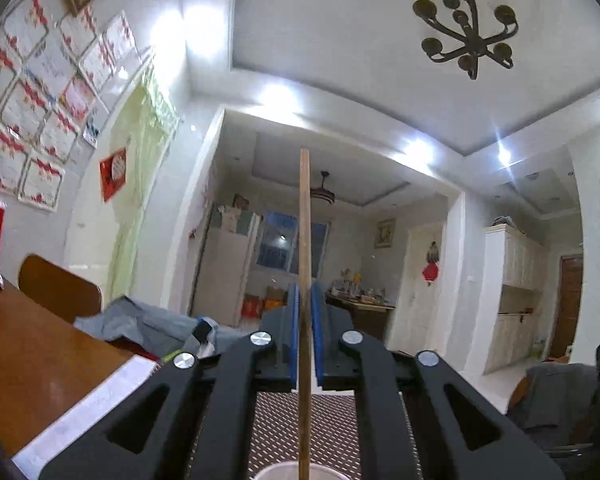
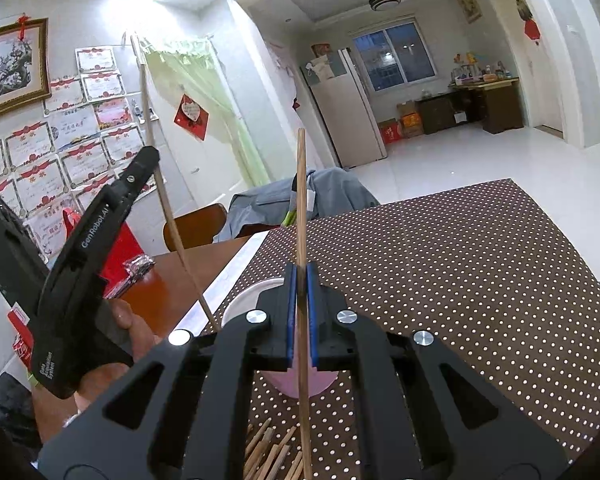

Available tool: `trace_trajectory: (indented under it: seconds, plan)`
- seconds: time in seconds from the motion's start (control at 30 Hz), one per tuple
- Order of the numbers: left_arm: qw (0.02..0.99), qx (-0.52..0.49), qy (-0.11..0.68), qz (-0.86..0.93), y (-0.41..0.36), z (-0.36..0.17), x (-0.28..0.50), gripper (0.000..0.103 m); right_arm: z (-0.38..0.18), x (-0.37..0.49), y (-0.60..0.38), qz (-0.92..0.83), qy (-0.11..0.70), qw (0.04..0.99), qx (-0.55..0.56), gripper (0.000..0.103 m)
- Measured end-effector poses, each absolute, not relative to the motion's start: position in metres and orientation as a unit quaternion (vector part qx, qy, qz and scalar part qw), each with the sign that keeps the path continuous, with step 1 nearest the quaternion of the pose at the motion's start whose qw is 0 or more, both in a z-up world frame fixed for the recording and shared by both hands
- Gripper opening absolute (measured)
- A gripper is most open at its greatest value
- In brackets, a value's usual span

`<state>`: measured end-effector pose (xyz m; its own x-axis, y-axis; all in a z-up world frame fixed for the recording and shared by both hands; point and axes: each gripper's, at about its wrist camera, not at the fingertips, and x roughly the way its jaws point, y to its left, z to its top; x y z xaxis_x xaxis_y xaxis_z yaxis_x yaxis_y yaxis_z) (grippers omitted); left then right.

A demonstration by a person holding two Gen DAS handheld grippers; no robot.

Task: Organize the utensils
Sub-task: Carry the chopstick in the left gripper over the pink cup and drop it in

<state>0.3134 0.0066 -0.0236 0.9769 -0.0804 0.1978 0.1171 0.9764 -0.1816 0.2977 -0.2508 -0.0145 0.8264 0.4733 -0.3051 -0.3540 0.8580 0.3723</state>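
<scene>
White "GenRobot.AI" lettering marks the left tongs point(image 2: 150, 156) clamping a chopstick point(image 2: 156, 168).

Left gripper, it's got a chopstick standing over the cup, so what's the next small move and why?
Probably lower it a little and then open. The left gripper is shut on a chopstick whose lower end sits over the white cup rim, not clearly inside. The right gripper holds its own chopstick beside the same cup, so keep them apart.
</scene>
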Motion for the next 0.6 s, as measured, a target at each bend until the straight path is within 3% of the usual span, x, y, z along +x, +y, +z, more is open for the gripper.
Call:
trace_trajectory:
  seconds: [0.23,0.6]
  plan:
    - [0.990,-0.096,-0.101,-0.028,0.003,-0.031,0.323,0.006,-0.020,0.302,-0.251,0.218,0.204,0.942,0.154,0.005]
    - [0.996,-0.081,-0.028,-0.033,0.004,-0.056,0.327,0.006,-0.020,0.302,-0.255,0.210,0.203,0.943,0.160,0.006]
